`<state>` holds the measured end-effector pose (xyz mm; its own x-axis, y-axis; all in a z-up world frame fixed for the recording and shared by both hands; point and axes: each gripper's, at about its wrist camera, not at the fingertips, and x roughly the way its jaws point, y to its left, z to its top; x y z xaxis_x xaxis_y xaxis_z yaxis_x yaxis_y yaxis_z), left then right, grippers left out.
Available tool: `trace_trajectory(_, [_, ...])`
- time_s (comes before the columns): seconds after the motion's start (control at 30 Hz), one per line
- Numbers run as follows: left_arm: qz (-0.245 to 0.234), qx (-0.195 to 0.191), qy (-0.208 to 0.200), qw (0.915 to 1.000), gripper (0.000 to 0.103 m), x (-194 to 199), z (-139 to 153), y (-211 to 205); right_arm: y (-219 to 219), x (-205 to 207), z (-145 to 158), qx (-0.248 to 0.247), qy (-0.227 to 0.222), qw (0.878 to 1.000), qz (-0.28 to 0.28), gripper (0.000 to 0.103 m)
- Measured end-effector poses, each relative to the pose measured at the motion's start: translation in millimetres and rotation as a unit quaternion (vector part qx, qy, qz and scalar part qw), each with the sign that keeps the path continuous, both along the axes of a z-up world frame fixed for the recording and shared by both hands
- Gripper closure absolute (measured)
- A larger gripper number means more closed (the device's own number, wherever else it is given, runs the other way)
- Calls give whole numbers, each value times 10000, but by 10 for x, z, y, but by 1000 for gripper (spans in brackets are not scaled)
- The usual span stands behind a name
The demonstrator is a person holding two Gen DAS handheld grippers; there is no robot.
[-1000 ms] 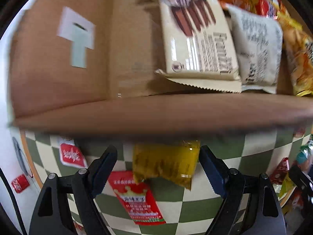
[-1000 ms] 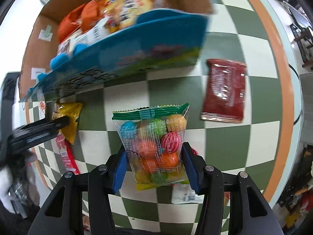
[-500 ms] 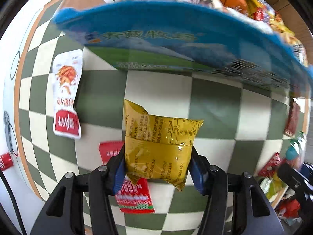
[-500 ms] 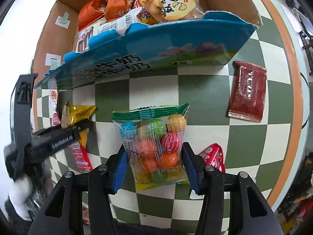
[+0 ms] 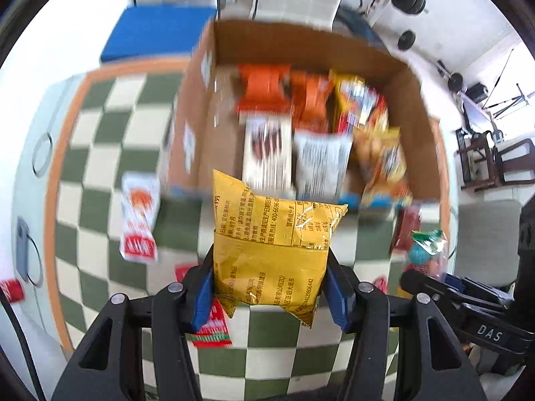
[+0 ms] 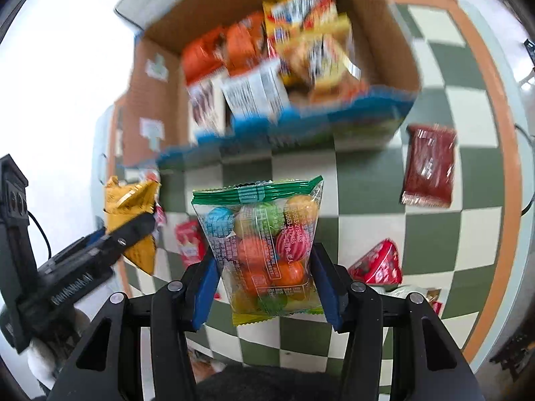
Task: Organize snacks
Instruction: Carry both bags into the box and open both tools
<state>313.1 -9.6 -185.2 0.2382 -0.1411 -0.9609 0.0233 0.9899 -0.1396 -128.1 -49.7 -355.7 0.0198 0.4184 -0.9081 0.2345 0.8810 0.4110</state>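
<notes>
My left gripper (image 5: pixel 269 287) is shut on a yellow snack packet (image 5: pixel 272 244), held in the air in front of the open cardboard box (image 5: pixel 418 100). My right gripper (image 6: pixel 264 287) is shut on a clear bag of coloured candy balls (image 6: pixel 264 240), also lifted above the checked tablecloth (image 6: pixel 361 200). The box (image 6: pixel 157 100) holds several snack packs, orange, white and yellow. In the right wrist view the left gripper (image 6: pixel 133 230) with its yellow packet (image 6: pixel 130 200) shows at the left edge. The candy bag (image 5: pixel 426 250) shows at the right of the left wrist view.
Loose packets lie on the green and white checked cloth (image 5: pixel 100 153): a white and orange sachet (image 5: pixel 138 214), red packets (image 5: pixel 210 327), a dark red packet (image 6: pixel 429 163) and a red wrapper (image 6: pixel 378 264). A blue cushion (image 5: pixel 153 33) and chairs (image 5: pixel 495 163) stand beyond the table.
The left jaws closed on the yellow packet and lifted it well above the cloth, so the box's inside came into view. The right gripper rose too, still holding the candy bag.
</notes>
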Motion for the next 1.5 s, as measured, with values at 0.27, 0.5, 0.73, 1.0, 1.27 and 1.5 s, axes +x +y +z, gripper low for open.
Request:
trace_trajectory(0.27, [-57, 388, 322, 9987, 50, 724, 55, 50, -415, 546, 509, -354, -658, 9964, -406, 47])
trace_trajectory(0.5, [37, 640, 718, 9954, 49, 1082, -287, 111, -653, 1039, 324, -709, -550, 9943, -569, 47])
trace_trajectory(0.73, [87, 712, 1192, 9903, 42, 1194, -606, 130, -658, 1199, -25, -856, -269, 9946, -516, 45])
trace_trajectory(1.0, [92, 568, 1138, 9918, 15, 1202, -595, 125, -649, 1230, -56, -891, -280, 9942, -527, 13])
trace_trajectory(1.27, [96, 542, 1120, 9922, 15, 1135, -537, 149, -526, 1231, 16, -1017, -282, 9939, -322, 12])
trace_trajectory(1.5, [-20, 468, 1014, 9937, 15, 1002, -363, 95, -327, 1144, 117, -1150, -367, 9926, -102, 11])
